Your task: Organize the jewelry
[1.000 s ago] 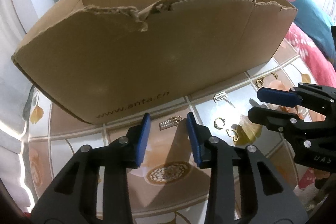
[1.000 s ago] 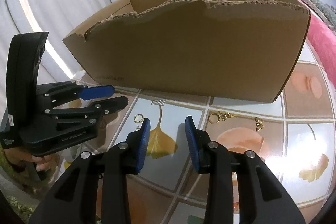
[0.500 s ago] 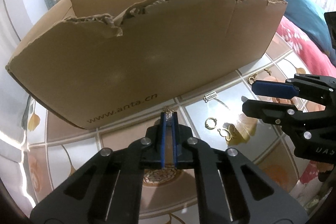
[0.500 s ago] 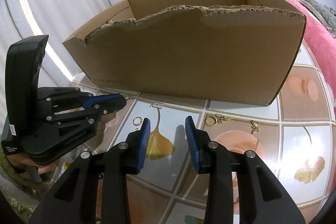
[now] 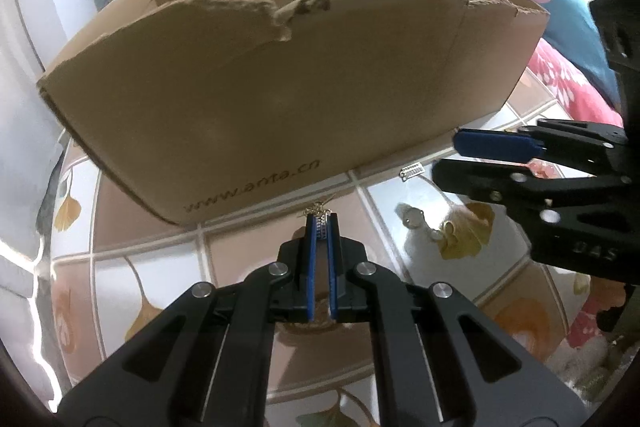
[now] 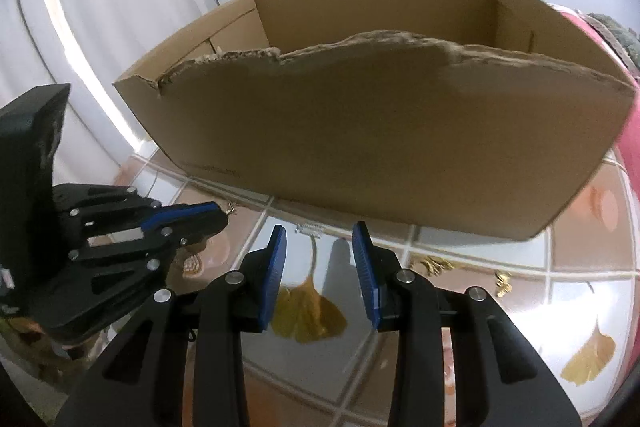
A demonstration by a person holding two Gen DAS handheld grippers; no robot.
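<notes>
The left gripper [image 5: 321,223] has its blue pads pressed together on a small silver jewelry piece [image 5: 319,218], whose links protrude at the fingertips, clear of the glossy tiled table [image 5: 248,259]. The torn-edged cardboard box [image 5: 280,87] stands at 12 o'clock from this gripper, printed side facing it. The right gripper [image 6: 319,251] has its pads apart with nothing between them, above a ginkgo-leaf tile. In the right wrist view, a silver bar piece [image 6: 309,228] lies on the table at 12 o'clock from those pads, near the box base; a gold clasp piece [image 6: 434,264] lies at 3 o'clock and a small gold charm [image 6: 503,277] further out at 3 o'clock.
</notes>
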